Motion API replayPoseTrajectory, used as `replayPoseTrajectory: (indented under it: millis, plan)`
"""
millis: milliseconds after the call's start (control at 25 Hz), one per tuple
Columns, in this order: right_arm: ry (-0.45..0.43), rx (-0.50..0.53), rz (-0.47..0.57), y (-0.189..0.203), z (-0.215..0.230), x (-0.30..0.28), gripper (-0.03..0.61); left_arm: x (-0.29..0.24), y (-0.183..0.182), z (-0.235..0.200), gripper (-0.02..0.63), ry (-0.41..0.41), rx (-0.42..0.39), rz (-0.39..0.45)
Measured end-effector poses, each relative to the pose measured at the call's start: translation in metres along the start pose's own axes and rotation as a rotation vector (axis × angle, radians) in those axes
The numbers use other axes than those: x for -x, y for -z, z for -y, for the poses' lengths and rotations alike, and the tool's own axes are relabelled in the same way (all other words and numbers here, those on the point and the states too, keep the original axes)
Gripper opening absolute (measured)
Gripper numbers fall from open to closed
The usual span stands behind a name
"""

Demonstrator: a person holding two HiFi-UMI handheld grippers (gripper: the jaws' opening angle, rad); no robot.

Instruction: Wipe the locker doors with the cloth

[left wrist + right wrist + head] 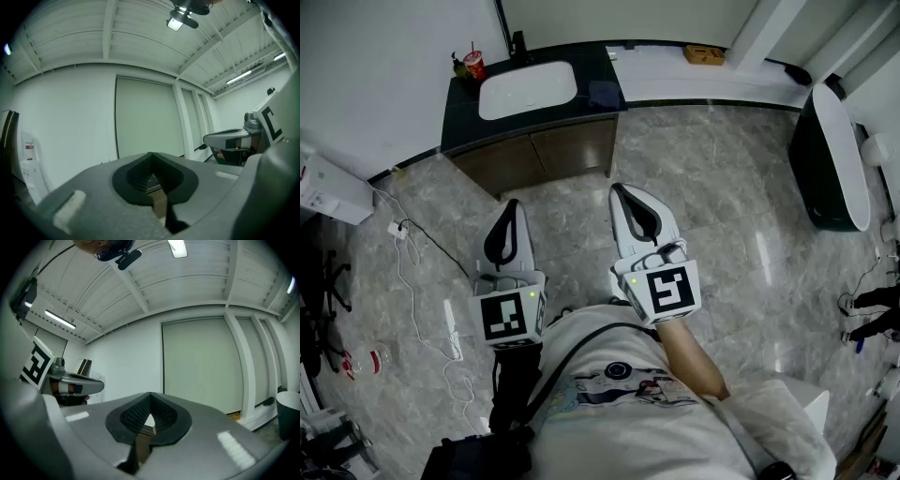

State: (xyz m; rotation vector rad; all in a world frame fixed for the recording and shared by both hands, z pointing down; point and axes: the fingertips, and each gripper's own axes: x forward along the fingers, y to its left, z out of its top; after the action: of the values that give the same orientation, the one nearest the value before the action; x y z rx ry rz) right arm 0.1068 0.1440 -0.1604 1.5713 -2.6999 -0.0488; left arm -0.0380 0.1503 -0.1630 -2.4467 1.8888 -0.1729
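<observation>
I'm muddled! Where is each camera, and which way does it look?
Head view: on person's head, down at grey marble floor; grey left tool, grey right tool, forearm show.
Left gripper view: on left tool, facing white wall; own shut jaws show.
Right gripper view: same, on right tool.
Shared: that wall, plus each other's tool.

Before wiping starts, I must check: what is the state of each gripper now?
Left gripper: closed, empty.
Right gripper: closed, empty.

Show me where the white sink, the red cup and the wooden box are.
white sink (pixel 528 89), head view, middle of the basin.
red cup (pixel 474 66), head view, its side.
wooden box (pixel 704 54), head view, its top.
</observation>
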Motion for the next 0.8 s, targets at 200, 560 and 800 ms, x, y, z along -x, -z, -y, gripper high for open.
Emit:
replayPoseTrajectory:
  millis: [200, 560, 800]
  plan:
    - [-0.01, -0.007, 0.0, -0.001, -0.003, -0.002, 0.002, -0.001, 0.002, -0.001, 0.002, -0.003, -0.003, 0.002]
    - [-0.021, -0.01, 0.017, 0.0, -0.002, 0.001, 0.003, -0.001, 0.003, 0.003, 0.002, -0.004, -0.006, 0.005]
    - [-0.022, -0.013, 0.023, 0.003, 0.005, 0.003, 0.003, -0.005, 0.006, 0.012, 0.002, 0.007, -0.011, 0.004]
